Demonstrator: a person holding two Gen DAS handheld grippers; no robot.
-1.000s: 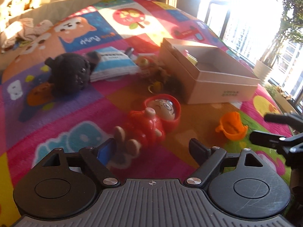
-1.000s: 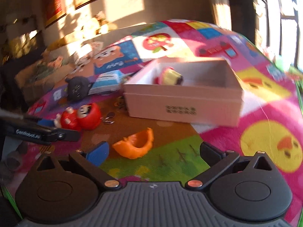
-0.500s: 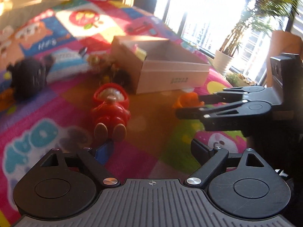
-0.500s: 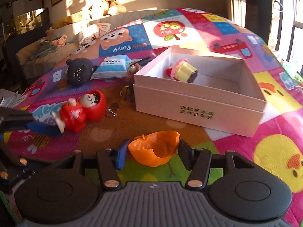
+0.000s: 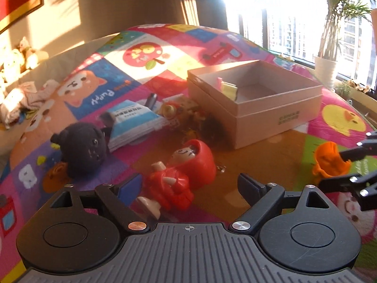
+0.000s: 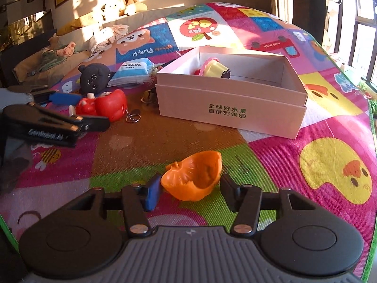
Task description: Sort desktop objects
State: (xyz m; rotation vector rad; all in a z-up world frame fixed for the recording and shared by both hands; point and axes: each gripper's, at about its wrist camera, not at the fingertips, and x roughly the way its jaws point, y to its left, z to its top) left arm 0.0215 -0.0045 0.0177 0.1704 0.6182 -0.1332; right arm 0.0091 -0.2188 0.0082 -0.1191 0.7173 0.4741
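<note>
My right gripper (image 6: 189, 189) pinches the orange shell (image 6: 193, 179); I lift gently toward the box (image 6: 232, 110); left gripper (image 5: 189, 187) wide, empty-handed.

Small trinkets (image 5: 188, 113) beside the box (image 5: 271, 118), shadowed, indistinct

Patchwork mat (image 6: 271, 146) carried everything. Orange shell (image 6: 195, 179) lay between right fingers (image 6: 152, 194). Red doll (image 5: 181, 174) lay between left fingers (image 5: 129, 186). Box (image 6: 232, 108), black plush (image 5: 82, 148), tissue pack (image 5: 132, 120), key ring (image 6: 133, 118) lay beyond fingertips.
</note>
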